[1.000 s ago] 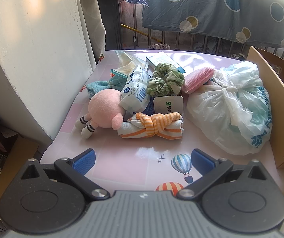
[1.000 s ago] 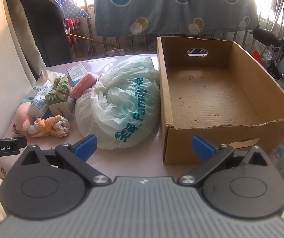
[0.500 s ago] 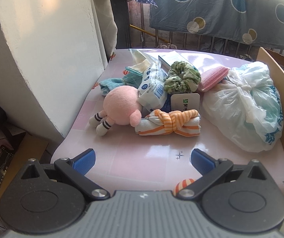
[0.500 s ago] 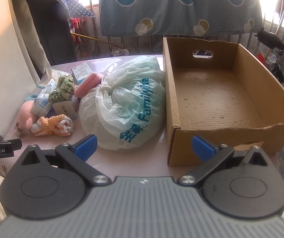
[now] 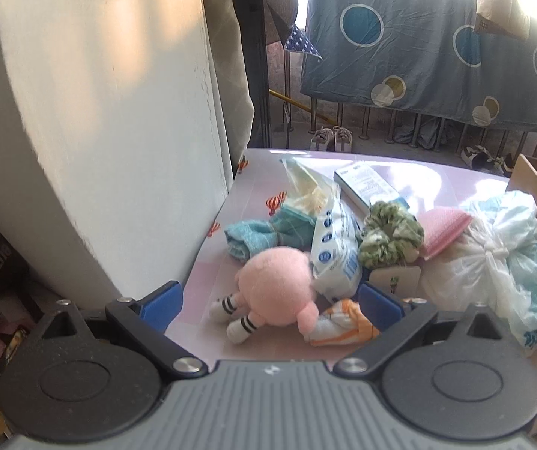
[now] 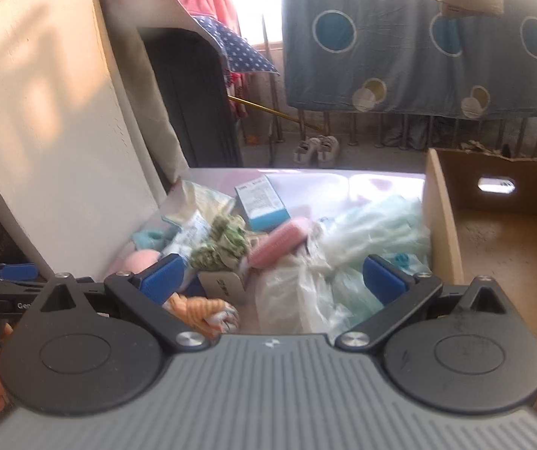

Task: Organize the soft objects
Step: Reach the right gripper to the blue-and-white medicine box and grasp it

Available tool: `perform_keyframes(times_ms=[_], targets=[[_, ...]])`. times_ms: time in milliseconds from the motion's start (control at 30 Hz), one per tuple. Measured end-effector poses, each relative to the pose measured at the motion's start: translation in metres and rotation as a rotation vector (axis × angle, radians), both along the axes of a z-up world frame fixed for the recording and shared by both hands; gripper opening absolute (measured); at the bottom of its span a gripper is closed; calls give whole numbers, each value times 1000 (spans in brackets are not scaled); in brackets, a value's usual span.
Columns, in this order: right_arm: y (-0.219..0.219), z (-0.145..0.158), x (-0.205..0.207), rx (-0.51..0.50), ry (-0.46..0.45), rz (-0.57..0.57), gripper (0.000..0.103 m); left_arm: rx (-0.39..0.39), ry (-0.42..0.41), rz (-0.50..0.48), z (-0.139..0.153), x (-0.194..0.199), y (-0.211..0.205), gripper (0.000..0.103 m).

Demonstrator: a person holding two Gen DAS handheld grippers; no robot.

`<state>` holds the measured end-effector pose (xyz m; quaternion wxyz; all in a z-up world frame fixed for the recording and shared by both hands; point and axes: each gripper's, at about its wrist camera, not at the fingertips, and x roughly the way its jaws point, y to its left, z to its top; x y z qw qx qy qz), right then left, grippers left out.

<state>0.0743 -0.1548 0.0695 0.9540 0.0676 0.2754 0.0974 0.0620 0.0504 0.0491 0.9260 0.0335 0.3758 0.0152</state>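
Note:
A pile of soft things lies on the pink table [image 5: 260, 183]. In the left wrist view I see a pink plush doll [image 5: 276, 292], an orange striped knotted cloth [image 5: 343, 328], a green scrunchie [image 5: 388, 238], a teal cloth [image 5: 245, 238], a pink sponge [image 5: 444, 228] and a tied white plastic bag [image 5: 493, 258]. My left gripper [image 5: 270, 302] is open, with the doll between its fingers. My right gripper [image 6: 272, 277] is open above the striped cloth [image 6: 200, 309], the scrunchie [image 6: 223, 247] and the bag [image 6: 343, 258]. An empty cardboard box [image 6: 501, 232] stands at the right.
A white wall or pillar [image 5: 99, 131] borders the table's left edge. A wipes packet [image 5: 334, 255], a small blue-and-white box [image 5: 369, 185] and a white card [image 5: 396, 281] lie among the soft things. A railing with a hanging blue sheet [image 5: 437, 56] stands behind.
Both grippers have moved forward and lower toward the pile. The doll now sits between my left fingers. The right view has swung left from the box to the pile.

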Motion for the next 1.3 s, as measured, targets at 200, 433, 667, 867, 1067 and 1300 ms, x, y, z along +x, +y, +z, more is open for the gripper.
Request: perform_keyframes(times_ms=[200, 433, 667, 867, 1067, 1300], targets=[[-8, 36, 121, 47, 48, 109, 101, -25, -11, -103, 33, 78, -27, 101], [-29, 1, 262, 240, 292, 199, 81, -28, 118, -202, 0, 184, -72, 93], [-33, -70, 349, 349, 483, 224, 49, -92, 327, -200, -60, 254, -90, 64], [-25, -113, 384, 382, 582, 233, 42, -155, 452, -155, -98, 292, -95, 64], [-23, -142, 406, 434, 645, 221, 37, -156, 528, -123, -119, 318, -101, 73], [-20, -165, 416, 487, 682, 200, 37, -156, 567, -105, -132, 335, -103, 83]])
